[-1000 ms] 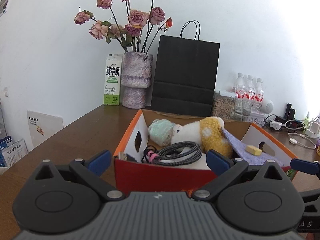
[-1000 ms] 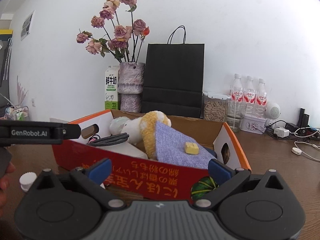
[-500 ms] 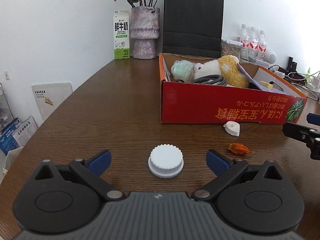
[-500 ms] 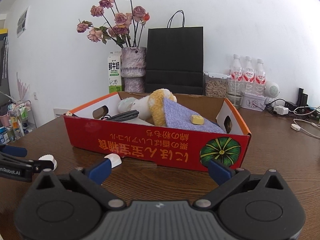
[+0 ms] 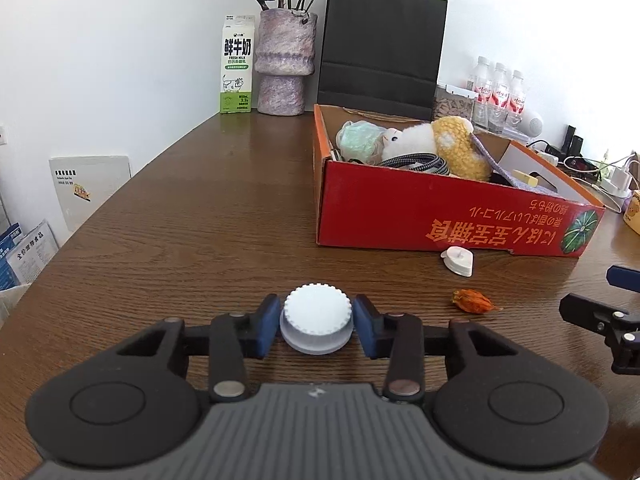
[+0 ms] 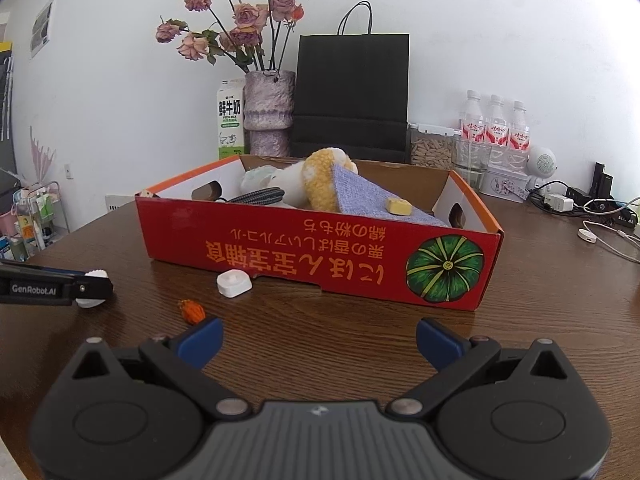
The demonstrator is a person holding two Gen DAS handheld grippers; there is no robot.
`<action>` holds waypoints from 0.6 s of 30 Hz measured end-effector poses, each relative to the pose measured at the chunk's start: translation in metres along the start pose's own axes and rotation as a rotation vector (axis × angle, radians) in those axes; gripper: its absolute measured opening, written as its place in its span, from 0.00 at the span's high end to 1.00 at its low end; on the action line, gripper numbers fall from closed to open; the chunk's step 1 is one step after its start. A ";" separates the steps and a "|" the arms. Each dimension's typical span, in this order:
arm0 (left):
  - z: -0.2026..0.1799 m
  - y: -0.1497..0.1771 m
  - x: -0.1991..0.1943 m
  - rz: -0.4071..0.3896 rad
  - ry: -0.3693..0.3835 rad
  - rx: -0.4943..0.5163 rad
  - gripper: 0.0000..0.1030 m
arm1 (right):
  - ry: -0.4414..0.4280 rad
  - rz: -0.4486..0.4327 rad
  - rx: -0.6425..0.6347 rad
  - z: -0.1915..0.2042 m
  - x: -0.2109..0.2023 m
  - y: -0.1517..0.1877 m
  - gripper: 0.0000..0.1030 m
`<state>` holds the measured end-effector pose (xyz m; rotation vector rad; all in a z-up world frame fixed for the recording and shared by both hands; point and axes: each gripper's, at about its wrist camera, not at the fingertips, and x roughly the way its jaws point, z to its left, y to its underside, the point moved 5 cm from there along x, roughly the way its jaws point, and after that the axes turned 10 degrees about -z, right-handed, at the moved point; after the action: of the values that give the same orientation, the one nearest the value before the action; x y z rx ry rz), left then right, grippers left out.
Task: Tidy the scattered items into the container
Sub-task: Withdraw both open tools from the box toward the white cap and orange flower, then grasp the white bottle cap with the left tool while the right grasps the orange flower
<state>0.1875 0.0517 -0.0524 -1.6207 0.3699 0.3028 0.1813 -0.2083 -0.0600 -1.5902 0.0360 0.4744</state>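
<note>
The left claw (image 5: 316, 326) is closing on the white cap (image 5: 316, 320), lying on the worktop (image 5: 200, 232) before the red box (image 5: 440, 216). The right claw (image 6: 318, 346) is waiting wide and empty. The box is already holding several things; the cap, a white piece (image 5: 458, 258) and an orange bit (image 5: 474, 301) beside it are remaining.

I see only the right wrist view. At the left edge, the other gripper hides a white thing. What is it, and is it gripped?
Observer: It is a white ridged cap. The left gripper is closing, with a blue pad at each side of it.
Operator: Is the cap lifted?
Observer: I cannot tell for sure; it looks as if it sits on the wooden table.
Operator: Is anything hidden behind the plush toy in the box?
Observer: Yes, a pale green bundle lies at the far left corner of the red box.
</note>
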 end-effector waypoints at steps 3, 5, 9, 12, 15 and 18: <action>0.008 -0.008 -0.008 -0.033 0.000 -0.030 0.60 | -0.011 0.003 -0.014 0.007 0.001 0.000 0.00; 0.016 -0.015 -0.014 -0.053 -0.007 -0.052 0.60 | -0.019 0.007 -0.020 0.011 0.003 -0.001 0.00; 0.030 -0.027 -0.022 -0.078 -0.025 -0.075 0.60 | -0.048 0.011 -0.037 0.023 0.007 -0.004 0.00; 0.035 -0.030 -0.026 -0.085 -0.031 -0.072 0.60 | -0.073 0.017 -0.052 0.033 0.011 -0.007 0.00; 0.038 -0.029 -0.030 -0.091 -0.035 -0.071 0.60 | -0.102 0.031 -0.069 0.045 0.019 -0.009 0.02; 0.041 -0.029 -0.031 -0.094 -0.034 -0.076 0.60 | -0.135 0.063 -0.083 0.055 0.030 -0.011 0.14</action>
<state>0.1724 0.0959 -0.0168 -1.7003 0.2579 0.2754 0.1968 -0.1464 -0.0591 -1.6389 -0.0362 0.6388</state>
